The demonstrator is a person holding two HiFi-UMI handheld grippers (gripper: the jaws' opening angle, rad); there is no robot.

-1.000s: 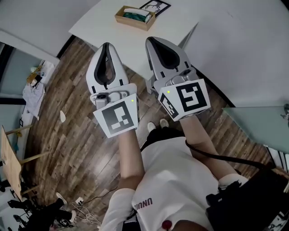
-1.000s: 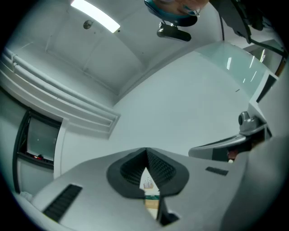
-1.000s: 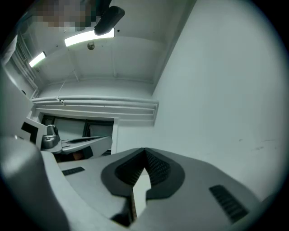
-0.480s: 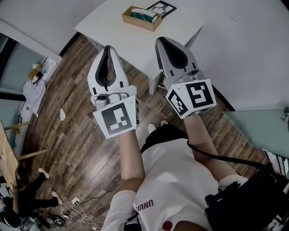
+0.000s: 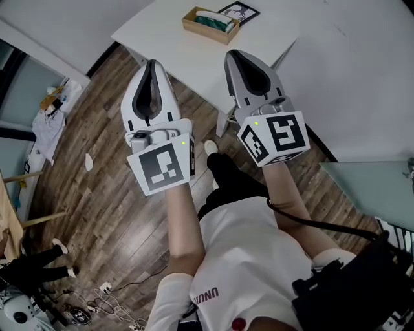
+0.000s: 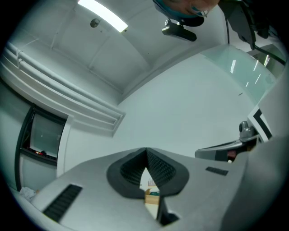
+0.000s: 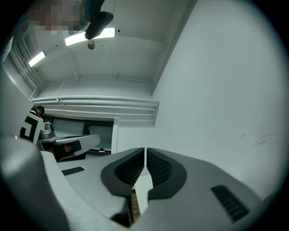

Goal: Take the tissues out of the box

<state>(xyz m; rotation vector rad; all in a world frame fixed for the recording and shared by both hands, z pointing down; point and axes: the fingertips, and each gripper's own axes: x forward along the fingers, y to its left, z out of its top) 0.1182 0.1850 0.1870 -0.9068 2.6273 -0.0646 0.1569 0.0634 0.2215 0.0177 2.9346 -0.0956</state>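
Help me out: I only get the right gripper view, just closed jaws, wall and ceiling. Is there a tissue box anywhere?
Observer: Yes. In the head view a tan box sits on a white table, ahead of both grippers.
Operator: Is anything touching it?
Observer: No. The left gripper and the right gripper are both well short of it.
Operator: Can you see what's inside?
Observer: White and teal contents show at its open top.
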